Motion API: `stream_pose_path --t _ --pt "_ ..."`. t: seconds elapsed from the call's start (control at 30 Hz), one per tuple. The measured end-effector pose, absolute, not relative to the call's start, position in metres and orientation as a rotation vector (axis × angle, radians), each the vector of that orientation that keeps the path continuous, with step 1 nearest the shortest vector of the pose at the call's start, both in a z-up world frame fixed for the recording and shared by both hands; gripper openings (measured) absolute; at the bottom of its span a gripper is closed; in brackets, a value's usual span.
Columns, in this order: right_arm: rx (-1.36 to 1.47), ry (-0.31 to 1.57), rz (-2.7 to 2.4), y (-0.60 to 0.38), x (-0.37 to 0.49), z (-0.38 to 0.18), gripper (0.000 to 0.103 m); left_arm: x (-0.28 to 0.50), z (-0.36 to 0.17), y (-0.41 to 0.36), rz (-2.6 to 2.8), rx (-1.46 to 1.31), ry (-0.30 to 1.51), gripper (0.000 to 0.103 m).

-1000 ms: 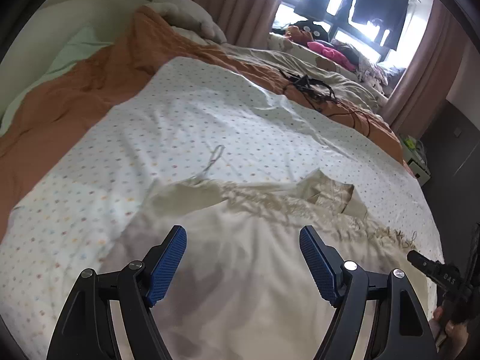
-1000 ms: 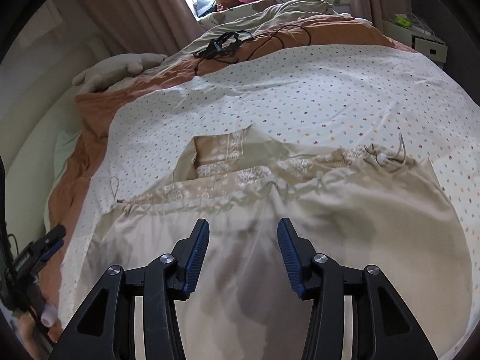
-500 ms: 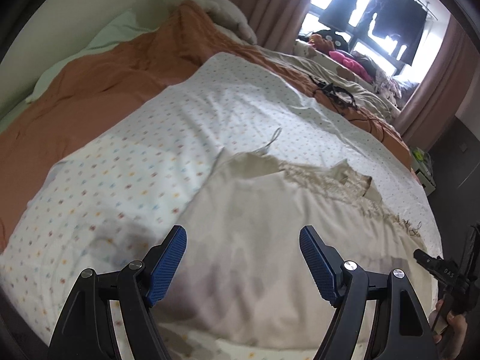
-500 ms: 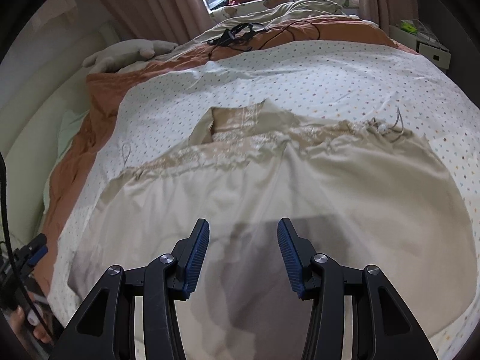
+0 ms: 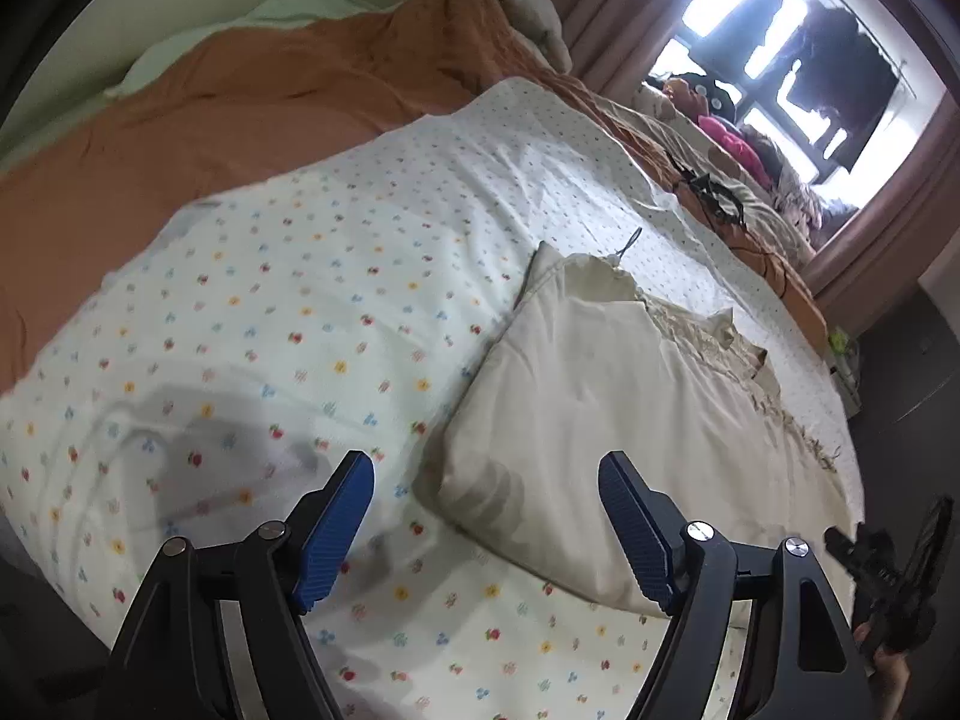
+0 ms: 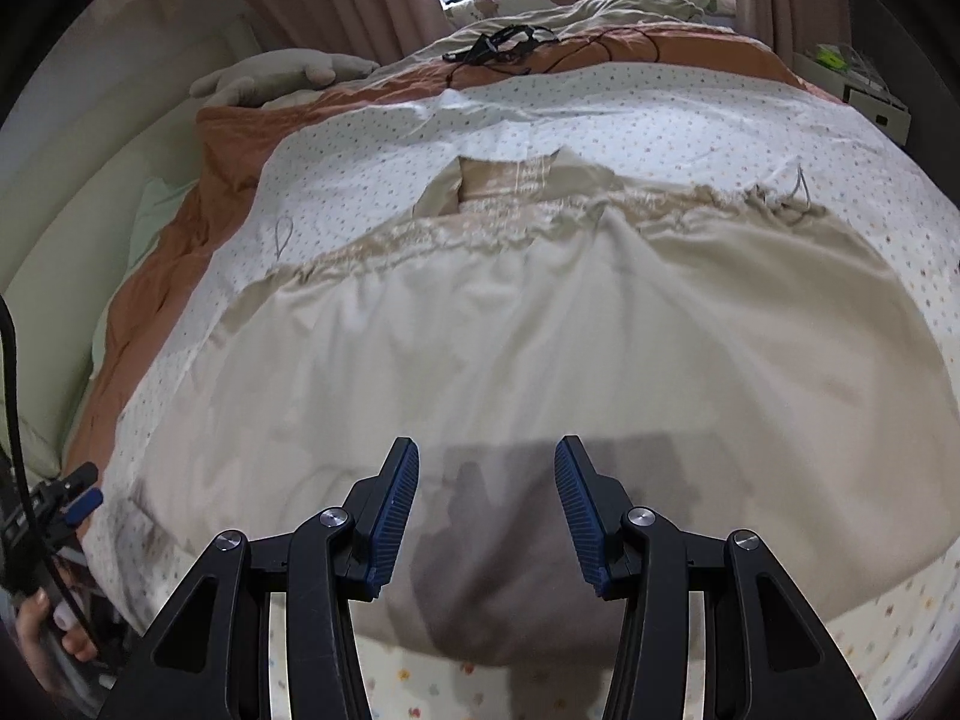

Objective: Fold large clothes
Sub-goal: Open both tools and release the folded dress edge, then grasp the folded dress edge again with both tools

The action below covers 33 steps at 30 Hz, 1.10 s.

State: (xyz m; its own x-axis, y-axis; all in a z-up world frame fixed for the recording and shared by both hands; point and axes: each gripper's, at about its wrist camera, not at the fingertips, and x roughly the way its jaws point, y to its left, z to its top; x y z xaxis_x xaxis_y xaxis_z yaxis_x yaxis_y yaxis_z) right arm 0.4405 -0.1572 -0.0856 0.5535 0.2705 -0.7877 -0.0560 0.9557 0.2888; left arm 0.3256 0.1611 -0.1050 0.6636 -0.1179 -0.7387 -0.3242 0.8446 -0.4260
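A large cream dress (image 6: 540,330) with a lace band and thin straps lies spread flat on the dotted sheet (image 5: 270,300), hem toward me. My left gripper (image 5: 483,468) is open above the dress's (image 5: 630,408) near left corner, nothing between its blue pads. The left pad (image 5: 336,528) hangs over bare sheet, the right one over the cloth. My right gripper (image 6: 487,450) is open too, a narrower gap, hovering over the middle of the hem and casting a shadow on the fabric. Neither gripper touches the dress.
An orange blanket (image 5: 240,96) covers the bed's left side and far end. Black cables (image 6: 504,45) and a grey plush toy (image 6: 282,72) lie beyond the sheet. A white box (image 6: 864,90) stands at the far right. A hand (image 6: 54,618) shows at the left edge.
The left gripper swept left and lower, from over the dress's middle to its near left corner. The right gripper drew back toward the hem, which now shows below its fingers.
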Motion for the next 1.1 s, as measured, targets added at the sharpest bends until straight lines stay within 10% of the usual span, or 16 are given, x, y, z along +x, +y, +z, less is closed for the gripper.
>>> stream_pose_path --t 1.1 --pt "0.106 1.171 0.211 -0.118 0.434 -0.152 0.031 0.374 -0.180 0.169 -0.048 -0.780 0.943 0.038"
